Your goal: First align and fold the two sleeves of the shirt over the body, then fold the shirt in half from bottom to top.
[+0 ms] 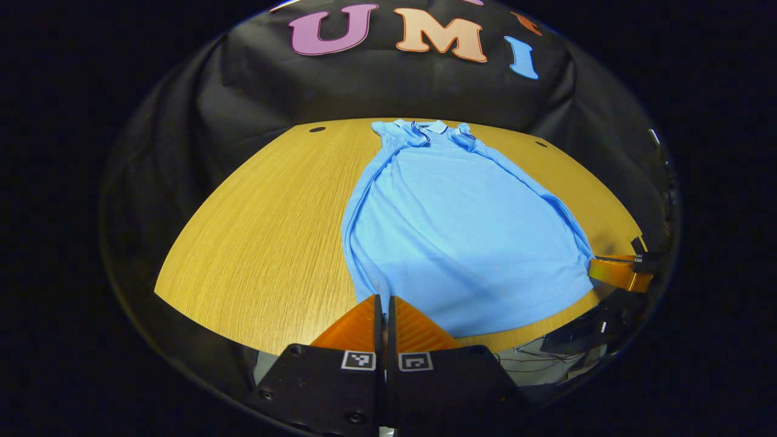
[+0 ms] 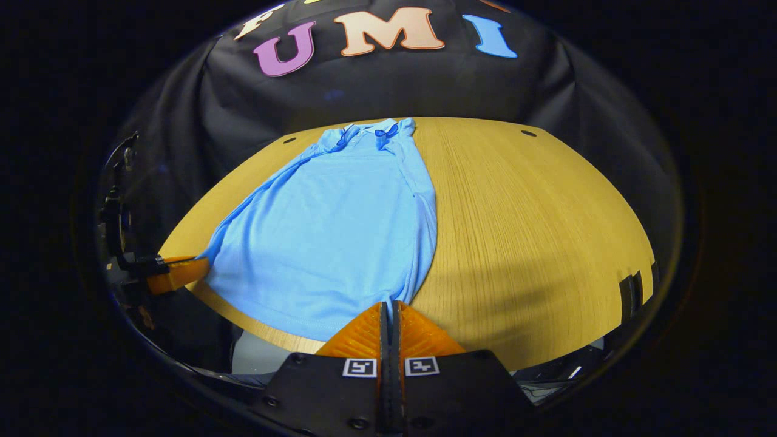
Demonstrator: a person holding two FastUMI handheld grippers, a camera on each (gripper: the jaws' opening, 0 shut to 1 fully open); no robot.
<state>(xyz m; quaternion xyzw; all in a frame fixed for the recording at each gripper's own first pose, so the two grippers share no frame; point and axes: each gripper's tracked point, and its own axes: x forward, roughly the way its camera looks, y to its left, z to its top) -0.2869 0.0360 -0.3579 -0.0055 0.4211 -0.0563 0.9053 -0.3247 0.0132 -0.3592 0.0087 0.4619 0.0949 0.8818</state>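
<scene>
A light blue polo shirt (image 1: 461,230) lies flat on the wooden table (image 1: 261,230), collar at the far end and both sleeves folded in over the body. My left gripper (image 1: 384,298) is shut on the hem's near left corner, its fingers pressed together with cloth at the tips. The right gripper (image 1: 598,267) shows at the far right, its tip at the other hem corner. In the right gripper view, my right gripper (image 2: 388,303) is shut on the shirt's (image 2: 340,230) near right hem corner, and the left gripper (image 2: 200,265) touches the left corner.
Bare table (image 2: 534,230) stretches wide on the outer side of each gripper. Small dark holes (image 1: 317,129) (image 1: 540,144) sit near the far edge, close to the black cloth wall. Cables (image 1: 546,352) hang below the table's front edge.
</scene>
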